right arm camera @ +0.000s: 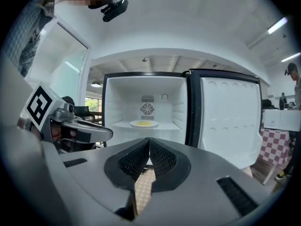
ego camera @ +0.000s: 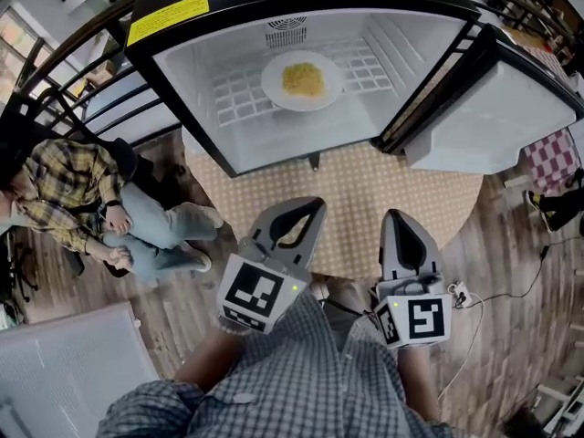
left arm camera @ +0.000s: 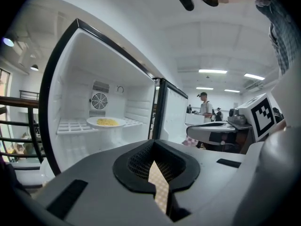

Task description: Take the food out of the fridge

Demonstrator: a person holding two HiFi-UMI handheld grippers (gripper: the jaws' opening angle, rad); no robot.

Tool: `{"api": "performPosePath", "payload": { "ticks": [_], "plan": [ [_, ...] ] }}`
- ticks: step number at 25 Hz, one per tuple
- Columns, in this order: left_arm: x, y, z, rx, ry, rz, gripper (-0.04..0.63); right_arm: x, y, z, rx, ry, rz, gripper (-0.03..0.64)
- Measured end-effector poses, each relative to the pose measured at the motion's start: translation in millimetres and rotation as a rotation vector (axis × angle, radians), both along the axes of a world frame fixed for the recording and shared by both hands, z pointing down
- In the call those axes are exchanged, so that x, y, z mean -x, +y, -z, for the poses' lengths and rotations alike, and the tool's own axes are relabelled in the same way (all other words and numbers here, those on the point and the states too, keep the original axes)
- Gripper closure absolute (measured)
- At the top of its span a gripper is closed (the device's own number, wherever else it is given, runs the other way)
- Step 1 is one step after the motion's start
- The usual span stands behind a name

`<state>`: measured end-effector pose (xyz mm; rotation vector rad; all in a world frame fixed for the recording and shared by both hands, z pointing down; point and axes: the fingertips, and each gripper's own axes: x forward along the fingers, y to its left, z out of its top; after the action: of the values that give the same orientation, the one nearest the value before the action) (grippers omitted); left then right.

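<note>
White plate point(ego camera: 272, 84) — yellow food point(ego camera: 303, 78) heaped centrally.

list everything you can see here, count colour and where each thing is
fridge: one, black outside and white inside, on the table, open
fridge door: one, white inner face, swung open to the right
wire shelf: one, white, inside the fridge
plate: one, white, on the wire shelf
food: one heap, yellow, on the plate
label: one, yellow, on the fridge top
tablecloth: one, beige with dots, under the fridge
seated person: one, yellow checked shirt, left of the table
left claw: one, grey, shut and empty, in front of the fridge
right claw: one, grey, shut and empty, beside the left claw
</note>
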<state>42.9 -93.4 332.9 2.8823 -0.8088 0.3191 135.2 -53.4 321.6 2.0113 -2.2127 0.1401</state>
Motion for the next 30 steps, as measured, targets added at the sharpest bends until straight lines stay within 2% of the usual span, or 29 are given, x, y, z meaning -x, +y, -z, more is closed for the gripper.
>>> {"api": "performPosePath", "payload": {
  "ticks": [3,8,12,15,20,25,30],
  "plan": [
    [5,-11,-5,0.018,0.005,0.095,0.589,13,-18,1,-0.006,-0.027,0.112,0.606],
    [8,-22,-5,0.063,0.032,0.225,0.589,19,-41,13,-0.022,-0.139,0.247,0.607],
    [11,-27,-4,0.07,0.04,0.324,0.589,21,-62,12,-0.006,-0.174,0.363,0.606],
    [14,-30,-3,0.071,0.048,0.388,0.589,23,-81,9,0.027,-0.269,0.421,0.606],
    [18,-31,-3,0.083,0.065,0.471,0.589,21,-115,10,0.045,-0.466,0.441,0.606],
    [26,-33,1,0.063,0.047,0.518,0.589,25,-152,-4,0.132,-0.734,0.42,0.606],
    [39,-35,2,0.06,0.041,0.554,0.589,34,-181,-25,0.217,-0.941,0.366,0.604]
  ]
}}
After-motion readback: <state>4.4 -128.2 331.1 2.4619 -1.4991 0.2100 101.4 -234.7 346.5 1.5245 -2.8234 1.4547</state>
